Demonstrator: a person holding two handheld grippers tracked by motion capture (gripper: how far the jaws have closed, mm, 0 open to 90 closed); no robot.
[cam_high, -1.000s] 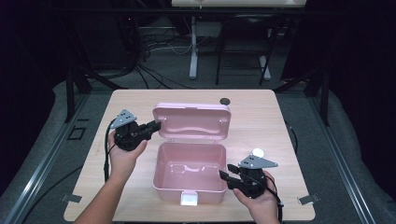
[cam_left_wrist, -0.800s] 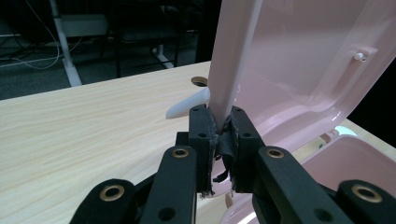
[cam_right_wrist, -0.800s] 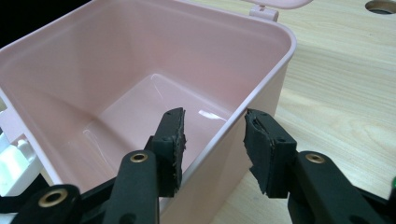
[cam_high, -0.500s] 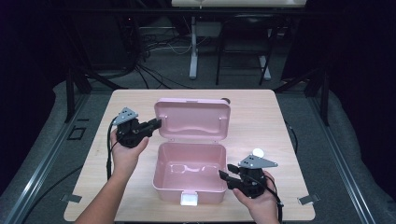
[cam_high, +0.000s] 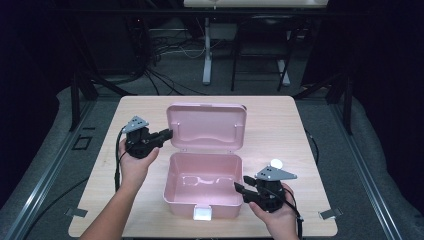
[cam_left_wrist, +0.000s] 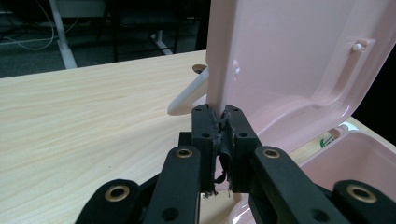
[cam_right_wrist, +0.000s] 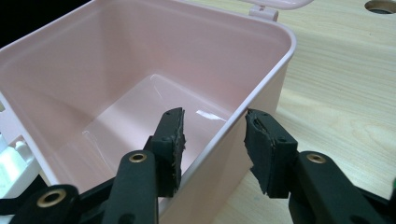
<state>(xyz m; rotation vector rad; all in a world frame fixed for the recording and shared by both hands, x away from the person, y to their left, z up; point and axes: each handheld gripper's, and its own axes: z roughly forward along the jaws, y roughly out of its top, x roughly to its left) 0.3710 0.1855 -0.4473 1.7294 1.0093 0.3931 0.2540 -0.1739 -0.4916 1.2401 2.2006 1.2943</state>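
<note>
A: What is the left hand-held gripper doing?
B: It is sitting at the left edge of the lid, pointing across the table toward it. In the left gripper view its jaws have just been closing, and they are pinching the lid's thin edge, which is standing nearly upright between the pads.

A: And the box?
B: It is lying open in the middle of the table, with the lid raised behind it. The pink tub is holding nothing that I can see. A white latch is hanging at its front wall.

A: The right hand-held gripper?
B: The hand is resting by the box's right front corner, with the gripper pointing left. Its jaws are standing spread, one inside the tub and one outside, straddling the wall without pressing it.

A: Anything hard to make out?
B: A small dark round spot is lying on the table behind the lid; I cannot tell what it is. Both forearms are being cut off at the bottom edge.
</note>
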